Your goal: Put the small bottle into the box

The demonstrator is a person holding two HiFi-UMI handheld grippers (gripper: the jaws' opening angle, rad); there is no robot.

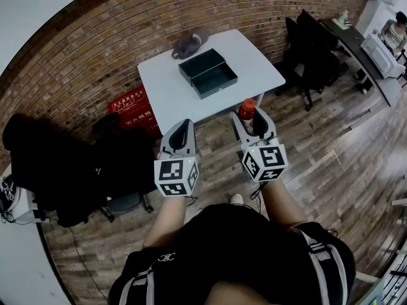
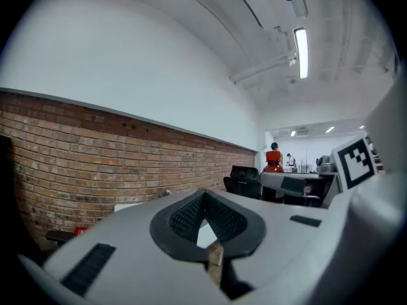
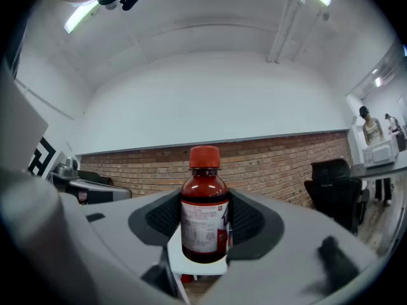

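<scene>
We hold the small dark-brown bottle (image 3: 204, 208) with red cap and white label upright, pinched in the right tongs (image 1: 251, 121), near the edge of the white tabletop (image 1: 254, 62), well apart from the open dark-green rectangular box (image 1: 208, 74) resting on it, while the left tongs (image 1: 183, 129) are pressed together, empty.

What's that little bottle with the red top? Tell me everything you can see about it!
The bottle is small, with dark reddish-brown see-through sides, a red cap on top and a white label with tiny print. It could be glass or plastic. It stands upright in the air, pinched on both sides by the padded fingers of the right gripper. It is short of the white table and not yet in the open box there.
</scene>
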